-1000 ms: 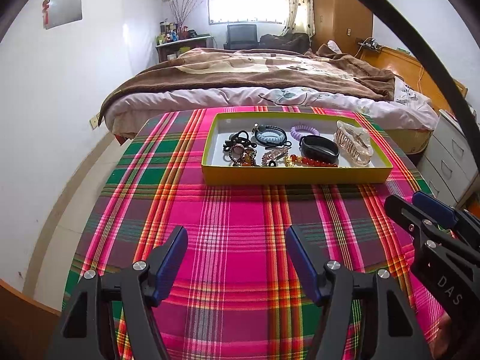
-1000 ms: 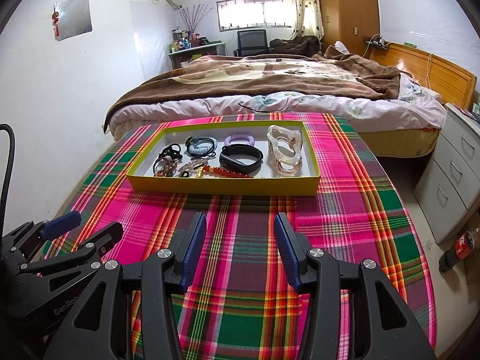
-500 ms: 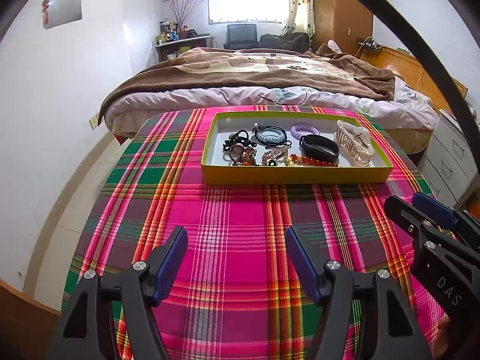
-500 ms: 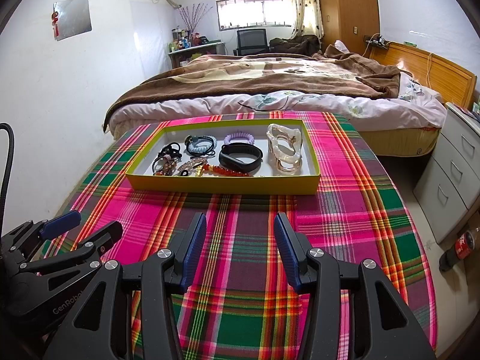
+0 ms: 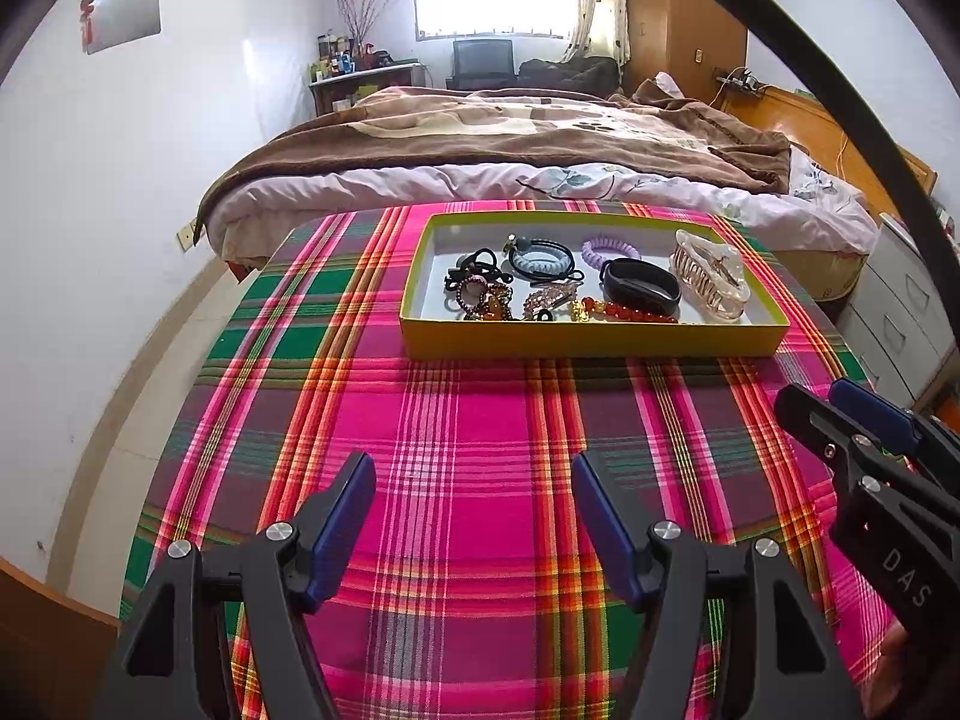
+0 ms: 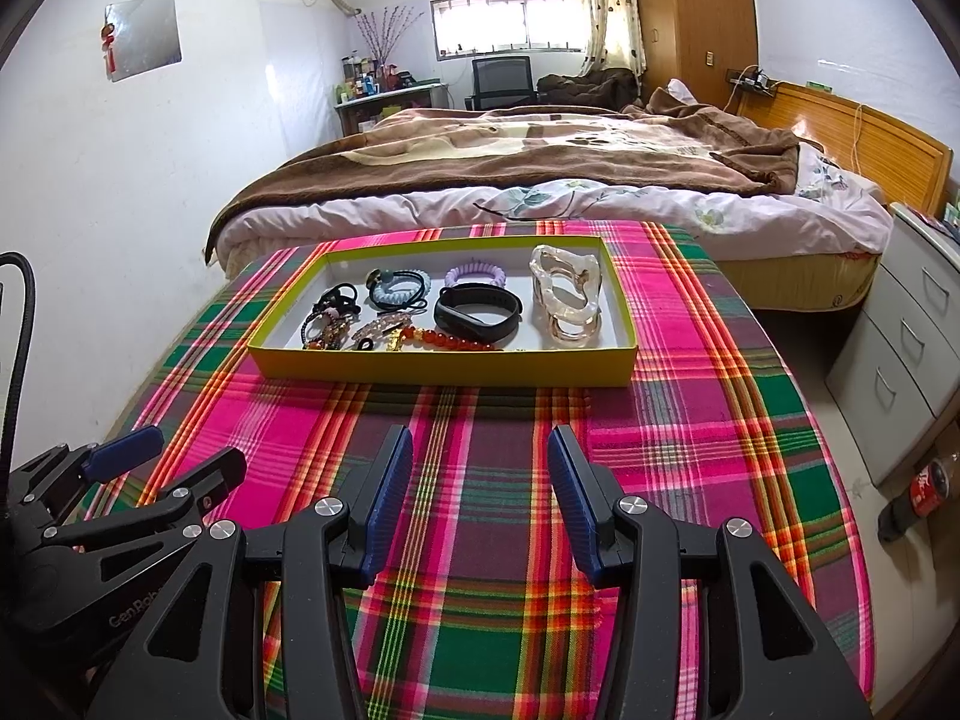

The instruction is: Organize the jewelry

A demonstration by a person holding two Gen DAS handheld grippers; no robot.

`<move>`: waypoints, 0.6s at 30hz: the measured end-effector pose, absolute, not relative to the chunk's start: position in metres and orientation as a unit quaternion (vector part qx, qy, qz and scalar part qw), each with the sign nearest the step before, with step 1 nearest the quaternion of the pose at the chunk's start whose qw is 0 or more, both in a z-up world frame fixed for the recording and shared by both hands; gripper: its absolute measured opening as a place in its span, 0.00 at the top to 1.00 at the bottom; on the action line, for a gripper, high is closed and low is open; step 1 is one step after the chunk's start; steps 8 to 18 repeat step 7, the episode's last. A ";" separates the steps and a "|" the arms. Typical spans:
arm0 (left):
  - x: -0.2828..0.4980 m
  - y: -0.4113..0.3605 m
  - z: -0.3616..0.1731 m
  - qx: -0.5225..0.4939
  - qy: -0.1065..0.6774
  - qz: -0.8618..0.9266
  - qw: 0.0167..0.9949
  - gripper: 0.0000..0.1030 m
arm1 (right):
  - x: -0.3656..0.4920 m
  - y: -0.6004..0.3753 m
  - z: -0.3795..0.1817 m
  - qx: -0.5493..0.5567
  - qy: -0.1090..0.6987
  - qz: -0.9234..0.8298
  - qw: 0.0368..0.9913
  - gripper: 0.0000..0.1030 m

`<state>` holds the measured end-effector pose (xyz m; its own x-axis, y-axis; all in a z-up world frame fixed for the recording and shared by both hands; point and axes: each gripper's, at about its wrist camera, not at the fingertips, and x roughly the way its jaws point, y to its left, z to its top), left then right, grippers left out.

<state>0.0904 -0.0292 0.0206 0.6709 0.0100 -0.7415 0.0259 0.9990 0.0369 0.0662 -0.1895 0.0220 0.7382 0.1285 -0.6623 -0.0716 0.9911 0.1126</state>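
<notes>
Plaid table (image 5: 468,420): cloth-covered, carrying the yellow tray (image 5: 588,342) at its far side, toward the bed.
Tray: shallow cardboard, likely light; all jewelry lies inside it.
Hair clip (image 6: 567,297): at the tray's right end; clear, hard plastic, probably brittle; take it across its narrow middle.
Black band (image 6: 477,312): mid-tray, left of the clip; rubbery, stands on edge; pinch one wall.
Red bead bracelet (image 5: 630,313): along the tray's near wall; limp, slippery; pinch a few beads.
Purple coil tie (image 5: 609,249): by the tray's far wall; soft, springy.
Left claw (image 5: 474,531): open, empty, well short of the tray.
Right claw (image 6: 480,501): open, empty, likewise short of it.
</notes>
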 end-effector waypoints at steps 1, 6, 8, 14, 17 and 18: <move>0.090 -0.029 0.020 0.023 0.407 -0.004 0.913 0.35 | 0.065 -0.190 0.021 0.039 0.358 0.054 0.931 0.54; 0.088 -0.022 0.013 0.026 0.420 -0.001 0.907 0.35 | 0.060 -0.204 0.009 0.034 0.372 0.043 0.927 0.54; 0.086 -0.017 0.009 0.029 0.425 0.003 0.905 0.35 | 0.059 -0.209 0.007 0.033 0.375 0.041 0.925 0.54; 0.086 -0.017 0.009 0.029 0.425 0.003 0.905 0.35 | 0.059 -0.209 0.007 0.033 0.375 0.041 0.925 0.54; 0.086 -0.017 0.009 0.029 0.425 0.003 0.905 0.35 | 0.059 -0.209 0.007 0.033 0.375 0.041 0.925 0.54; 0.086 -0.017 0.009 0.029 0.425 0.003 0.905 0.35 | 0.059 -0.209 0.007 0.033 0.375 0.041 0.925 0.54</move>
